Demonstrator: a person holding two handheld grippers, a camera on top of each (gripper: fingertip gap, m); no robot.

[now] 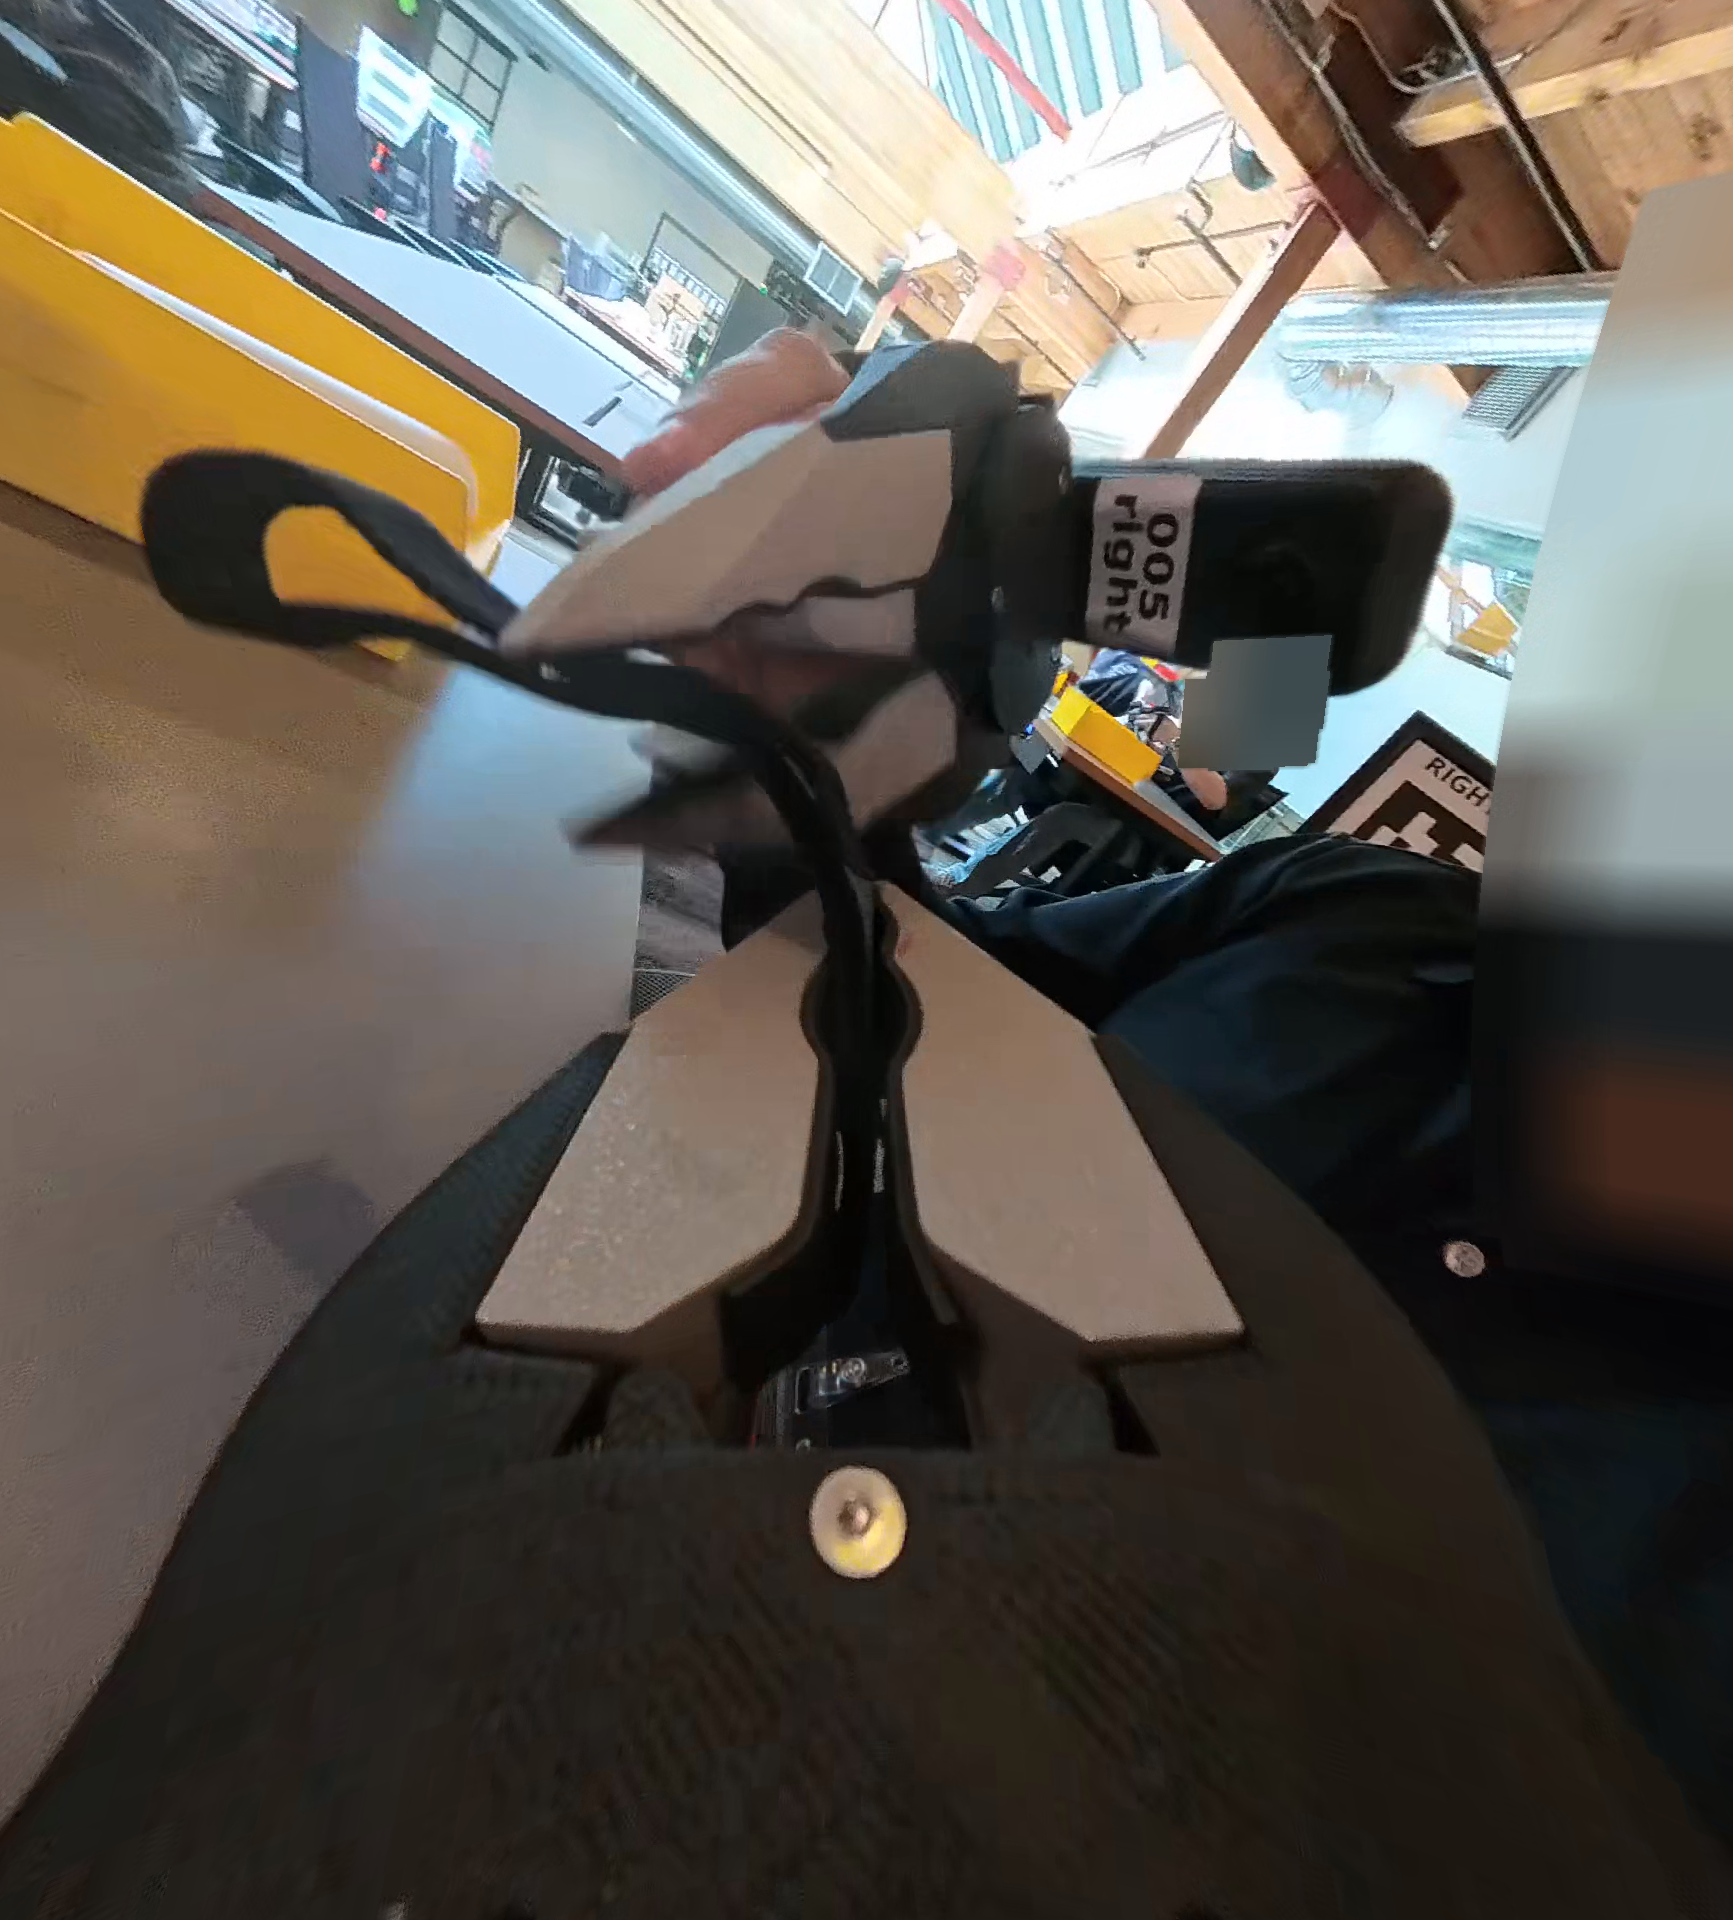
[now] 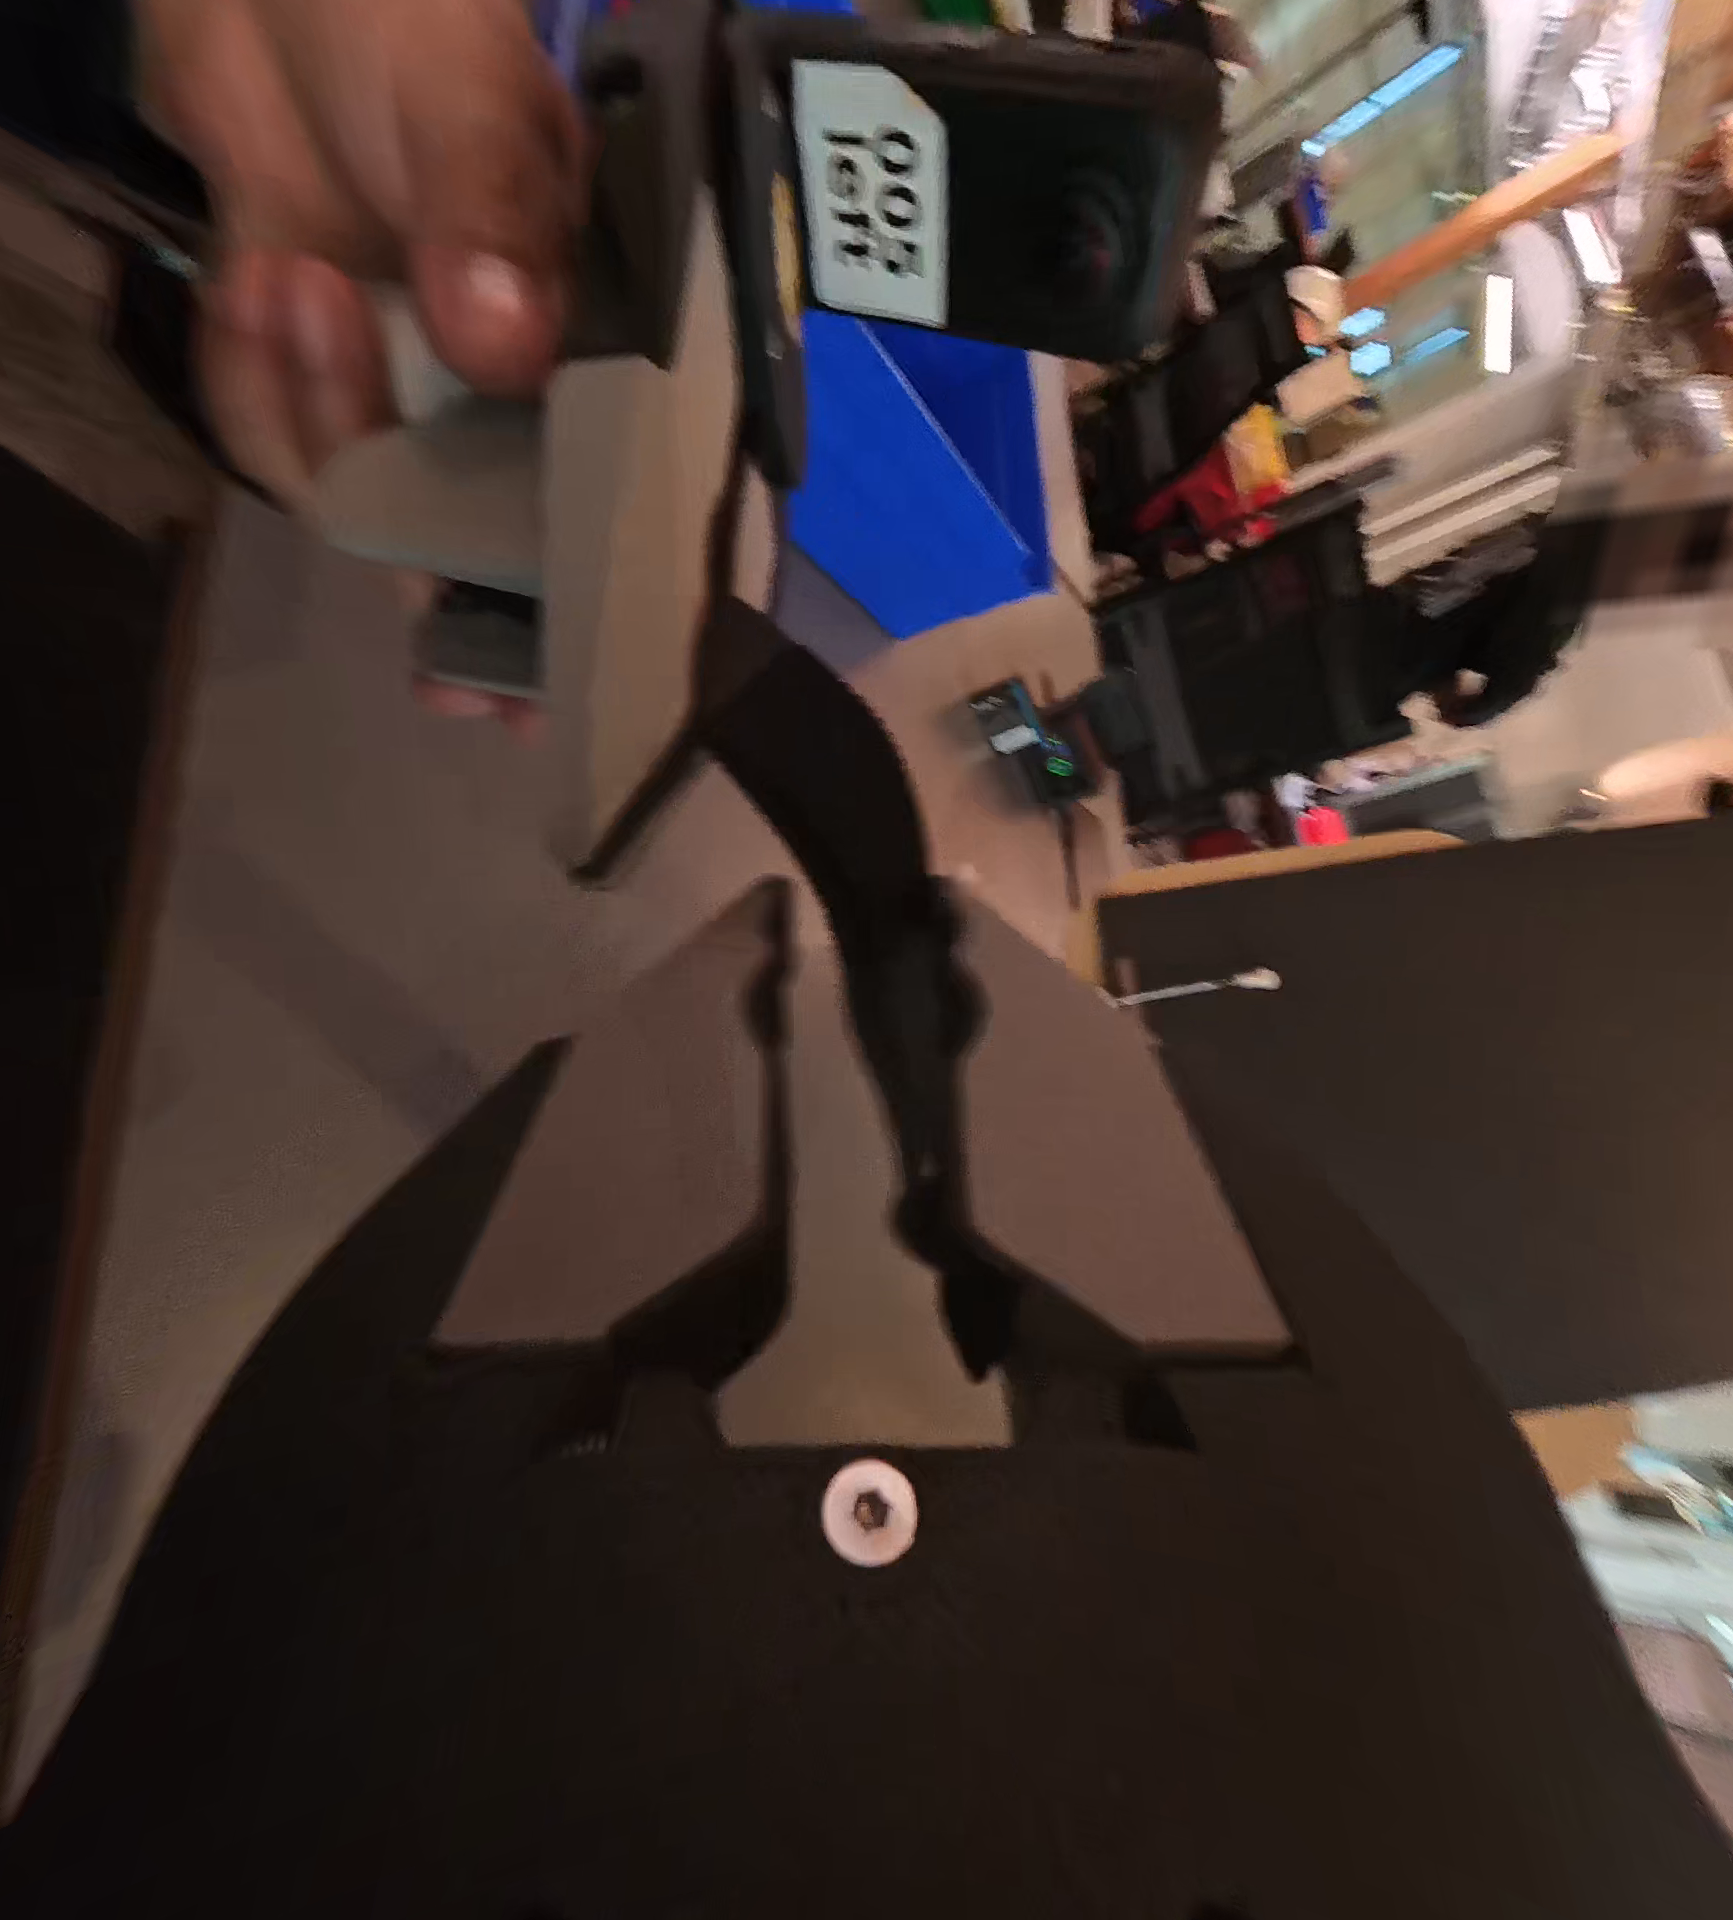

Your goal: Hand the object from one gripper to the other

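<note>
Over on the left a yellow bin (image 1: 62,343) sits at the far edge of the brown table (image 1: 166,883), and in front of it the free end of the black strap (image 1: 202,540) curls into a loop in the air, clear of the tabletop. From that loop the strap runs rightward between the grey fingers of the right gripper (image 2: 857,904), which is tipped on its side with a person's fingers wrapped round its handle behind. Its tongs stand apart: in its own camera there is a plain gap between the two fingers, and the strap lies along the right-hand one only, not pinched. That view is blurred, so I cannot say how firmly the strap rests there. Past it the strap bends down and goes straight into the left gripper (image 1: 877,904), whose tongs are pressed together on it, the band squeezed in the wavy slot between the pads with more of it trailing back toward the body. From the right gripper's side, a hand (image 2: 374,208) grips the left gripper's handle, with a blue bin (image 2: 903,488) behind. Farthest right in the left wrist view is a dark sleeve (image 1: 1257,987).
</note>
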